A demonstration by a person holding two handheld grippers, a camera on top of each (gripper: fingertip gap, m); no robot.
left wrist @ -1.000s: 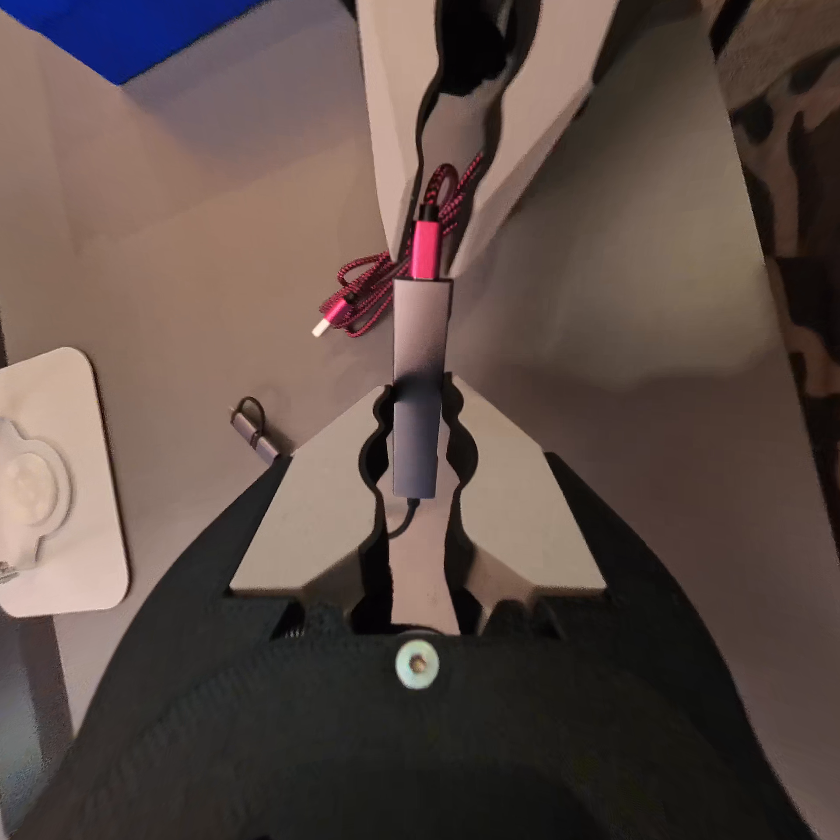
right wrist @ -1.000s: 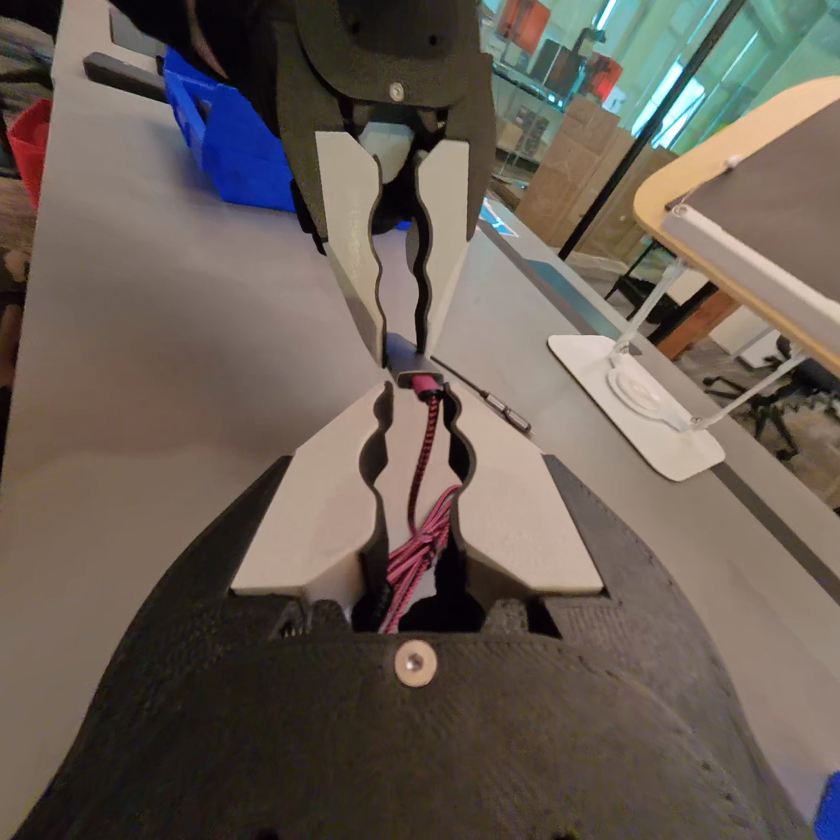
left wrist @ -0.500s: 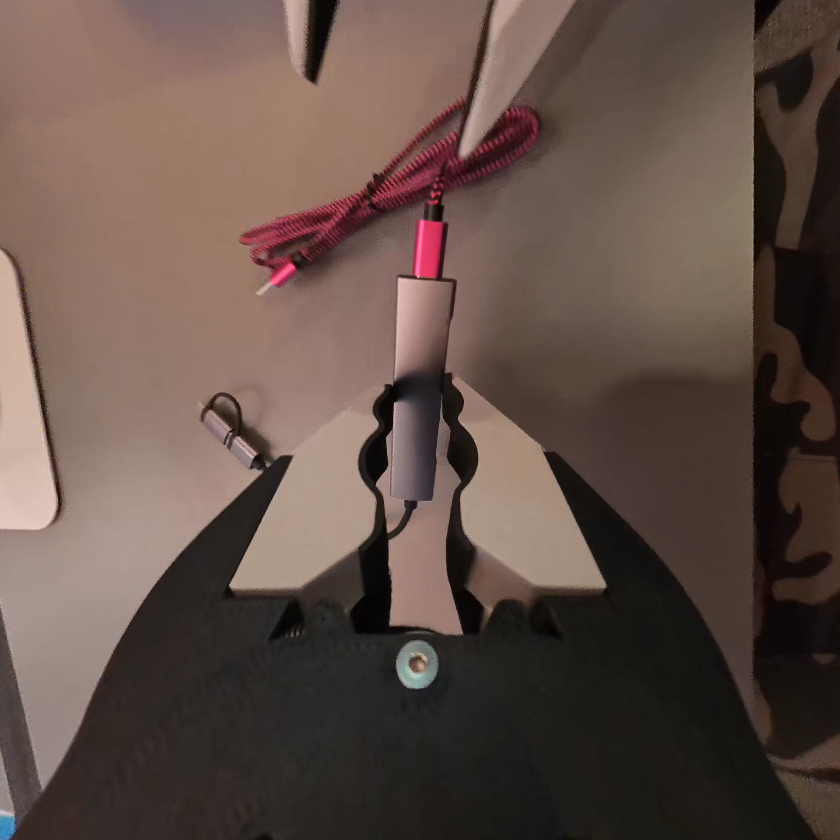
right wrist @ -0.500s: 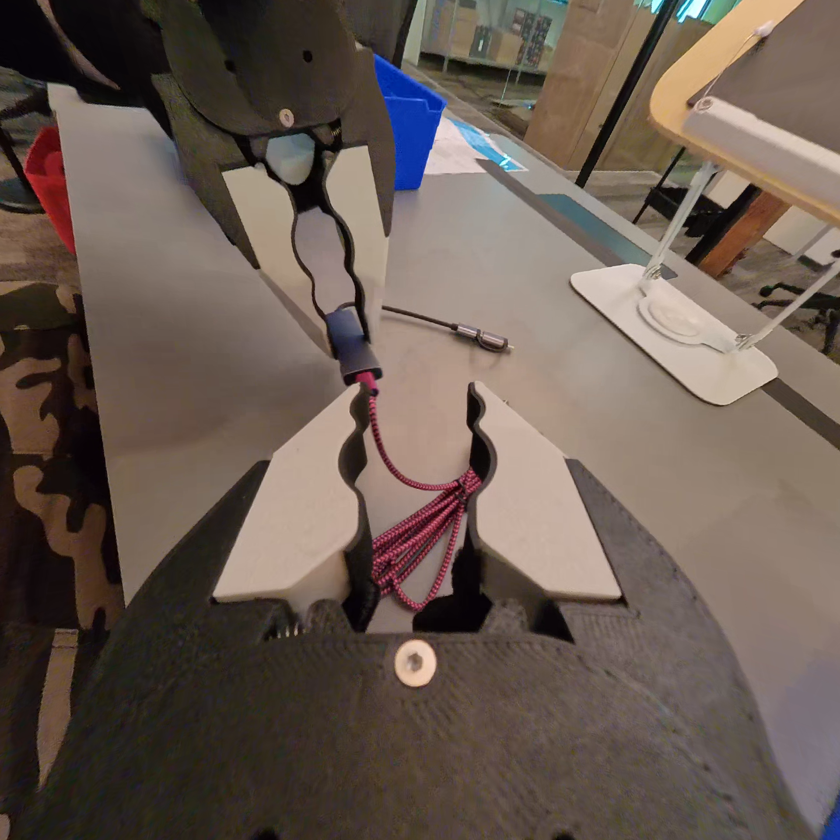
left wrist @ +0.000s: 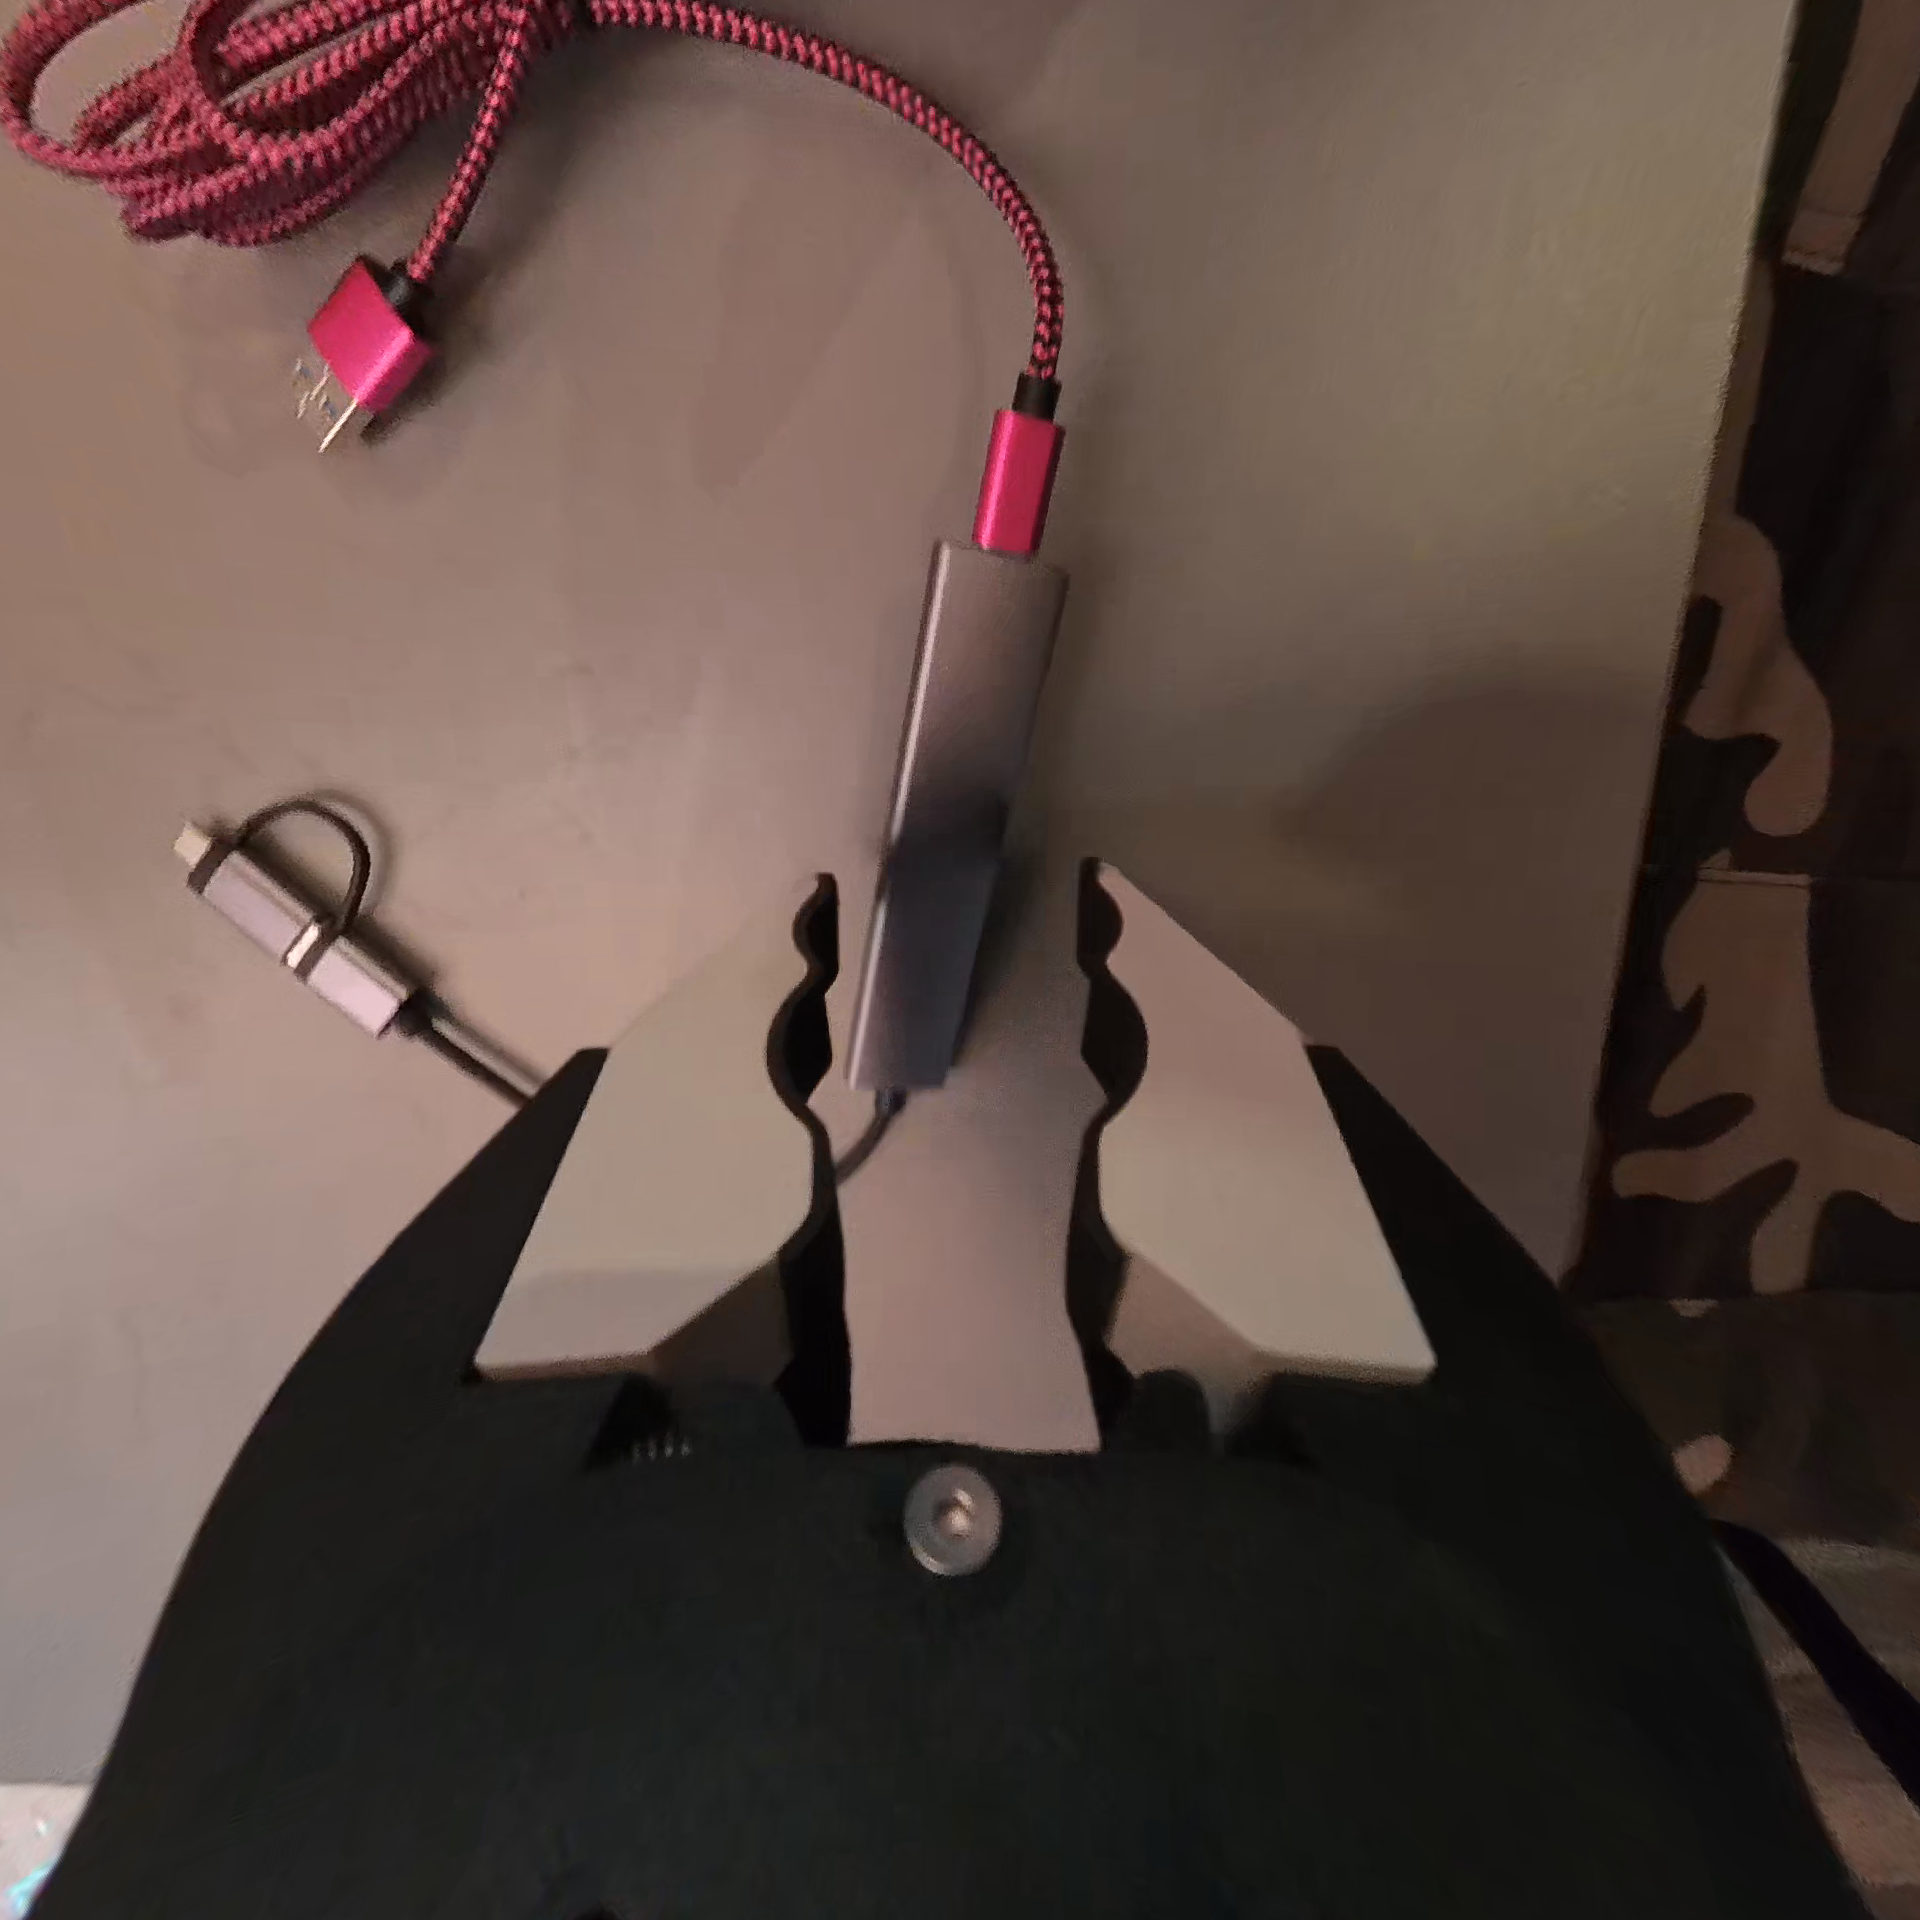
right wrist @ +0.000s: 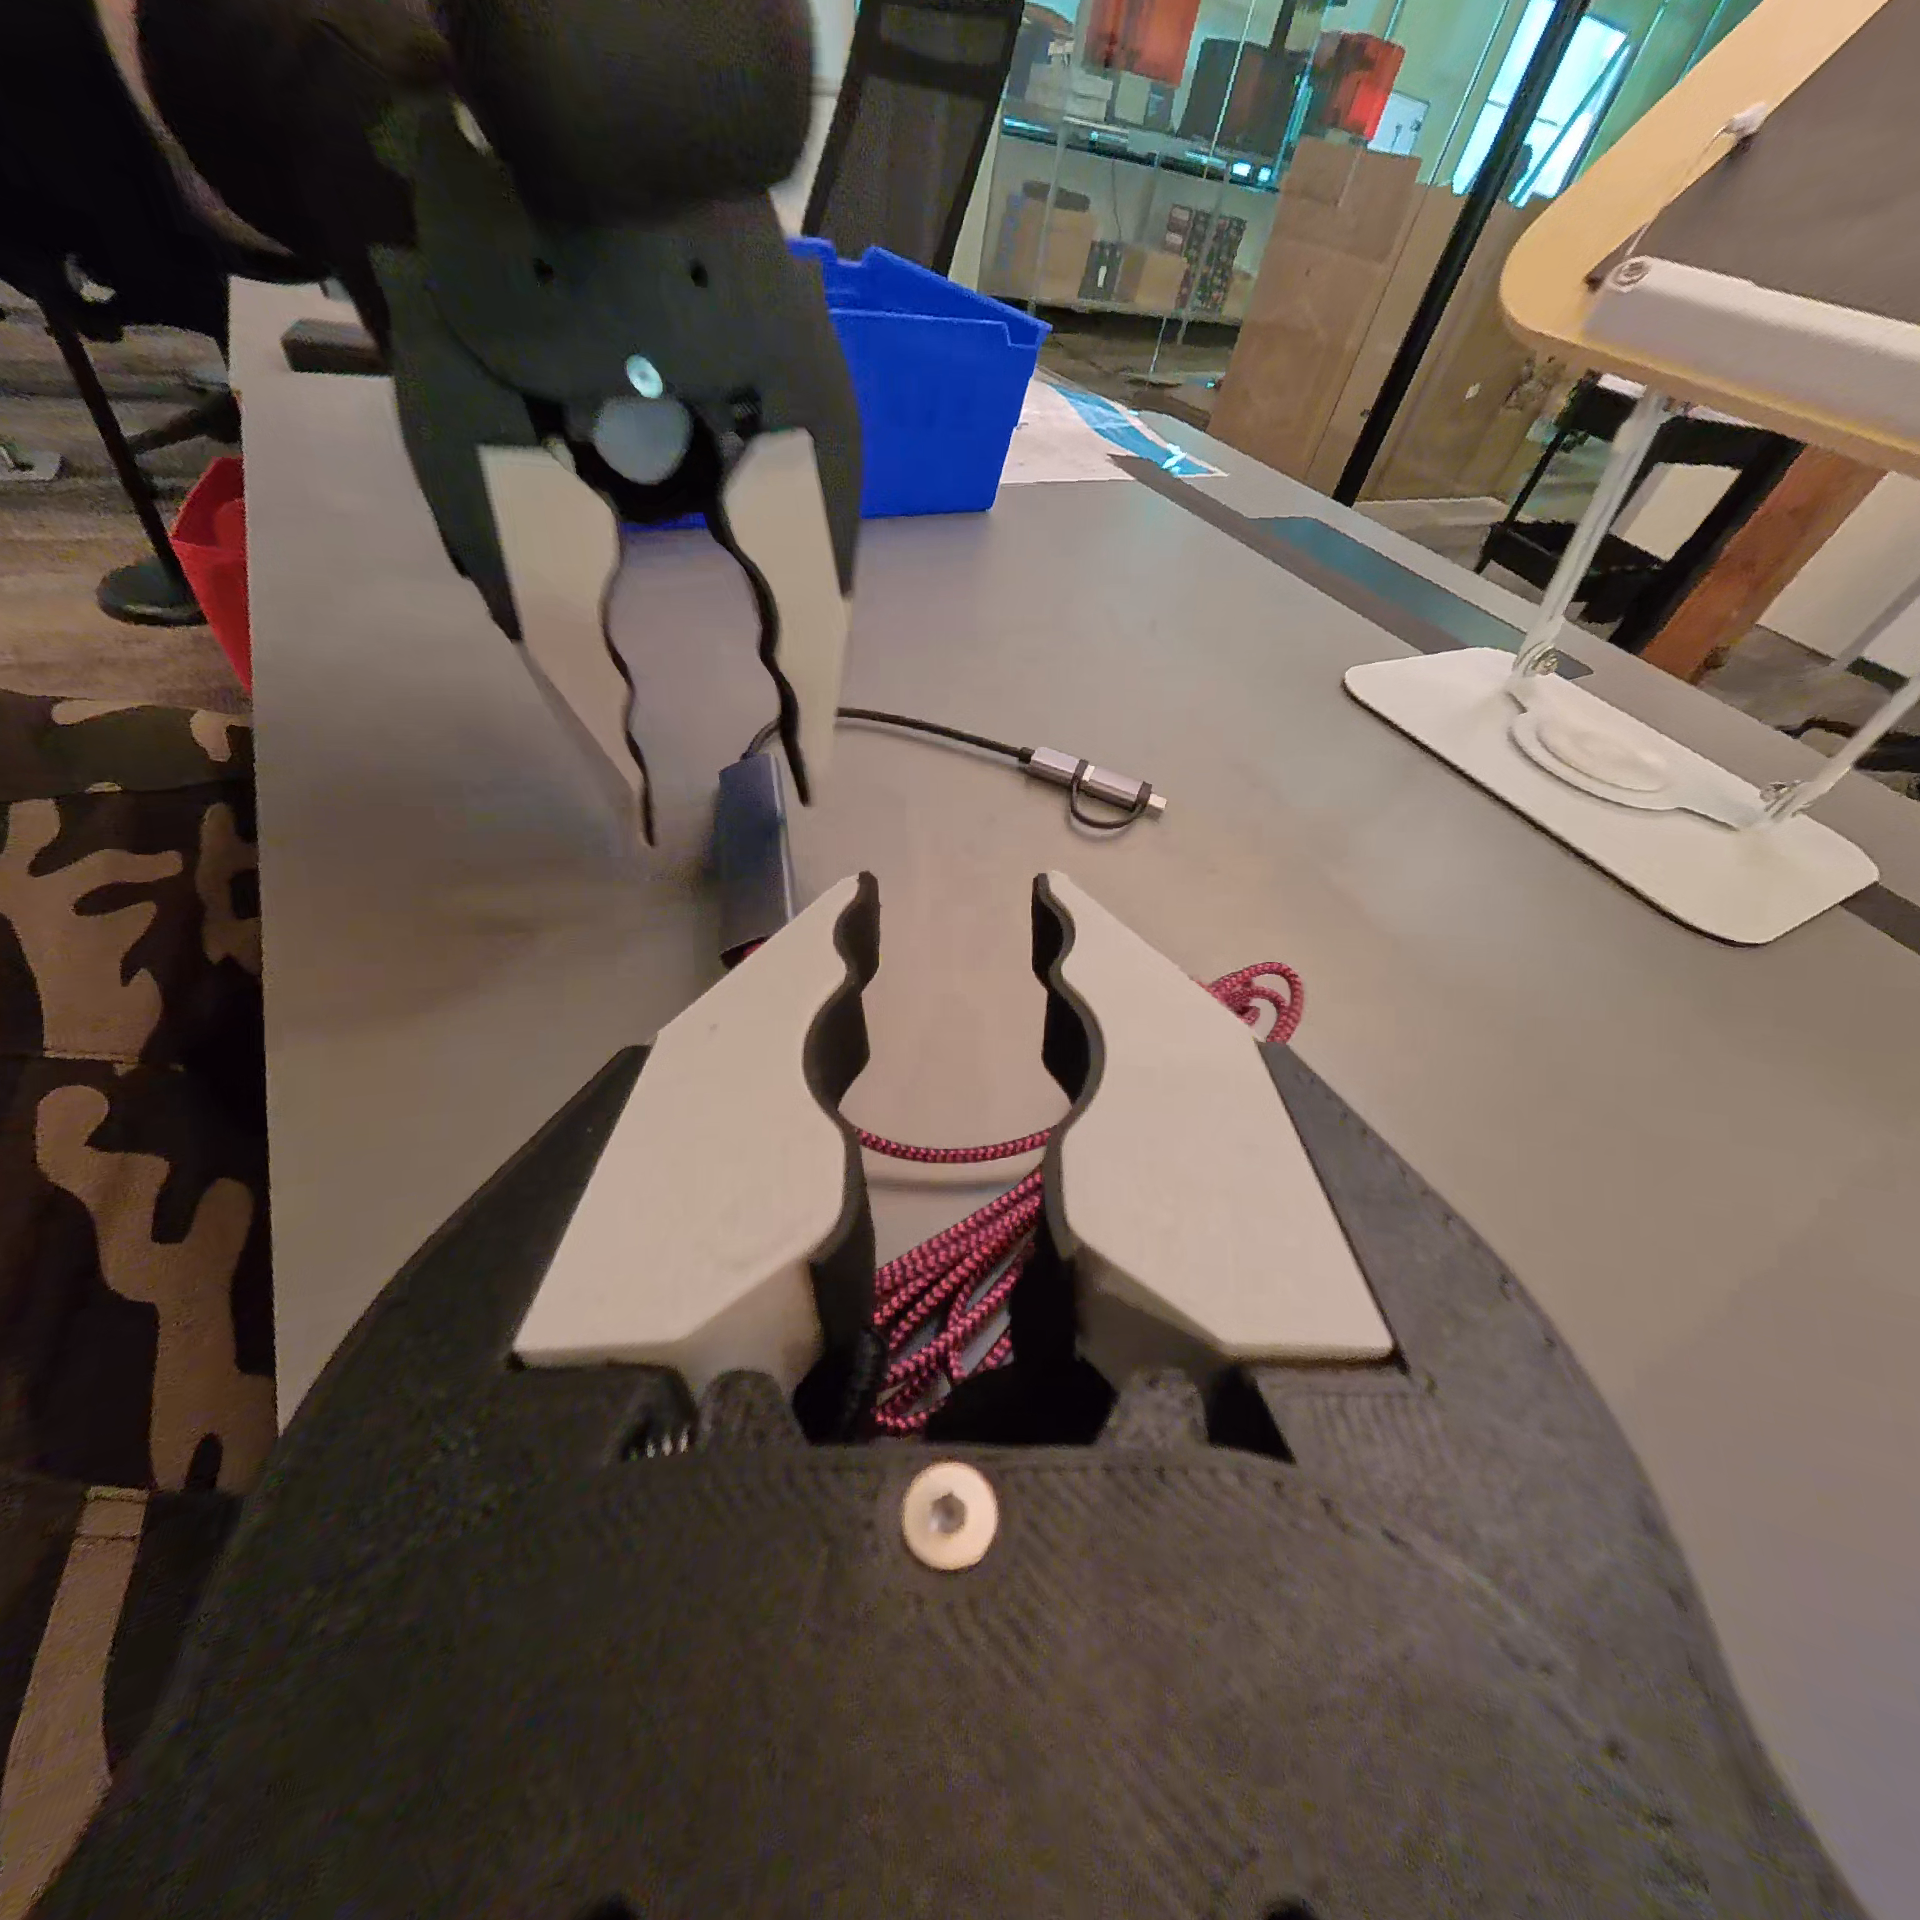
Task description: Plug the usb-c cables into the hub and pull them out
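We found the grey table [left wrist: 644,665] spread beneath both tongs, bare enough to give the cables room to lie slack; off to the far right of the right gripper [right wrist: 951,894] stood a white stand base [right wrist: 1621,790], and beyond the left gripper [right wrist: 717,800], seen from the right wrist view, sat a blue bin [right wrist: 925,405], both well apart from the work.

The left gripper [left wrist: 956,883] had its jaws spread wide with a clear gap on either side of the hub [left wrist: 961,790]; it gripped nothing, and the hub lay flat on the table between and just ahead of its fingertips, which we judged to be a release so the hub could rest on its own; the right gripper likewise stood open and empty, hanging above the loose coil.

The pink braided cable [left wrist: 997,208] curved from ahead of the left tongs down into the hub's far end, its pink plug [left wrist: 1018,478] seated there, so we judged the plugging-in done and the pulling-out not yet done; its other plug [left wrist: 364,343] lay free, ahead and to the left; the hub's own grey lead connector [left wrist: 301,945] rested just left of the left fingers.
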